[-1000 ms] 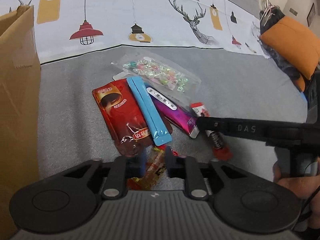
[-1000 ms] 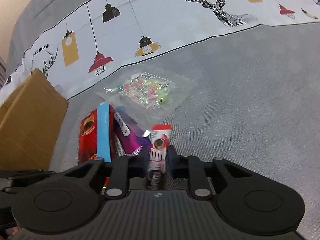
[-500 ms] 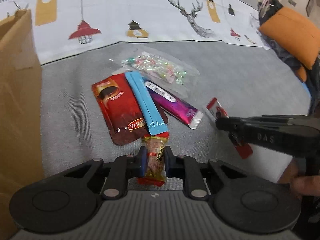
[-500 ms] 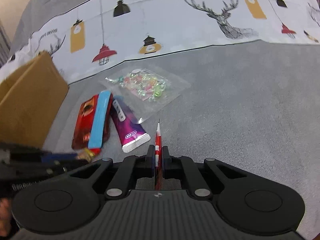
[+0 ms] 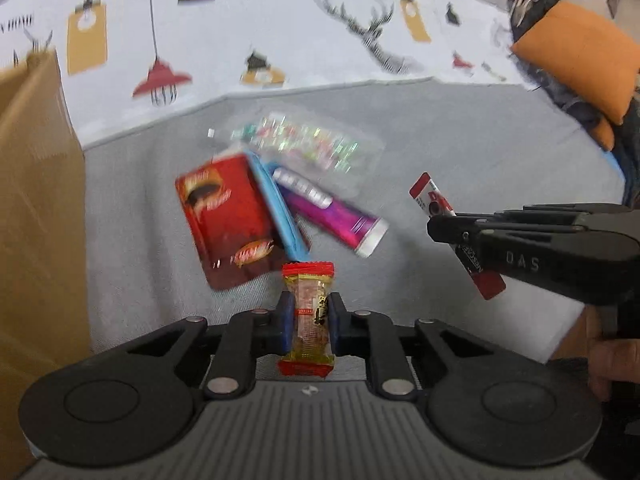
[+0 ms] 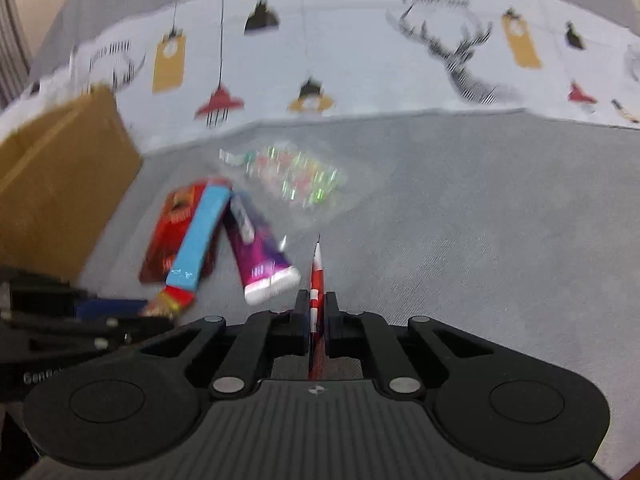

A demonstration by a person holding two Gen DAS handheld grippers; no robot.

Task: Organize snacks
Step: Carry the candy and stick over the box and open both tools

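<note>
While lifted off the bedspread, each hand-held gripper pinching one snack packet.

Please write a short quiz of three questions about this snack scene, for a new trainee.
1. True or false: the left tool is shut on a small gold snack bar.
2. What does the right tool hold: A) purple packet, B) thin red stick packet, C) candy bag?
3. Which packet lies across the flat red pouch?

Key: 1 true; 2 B; 3 the blue stick packet.
</note>
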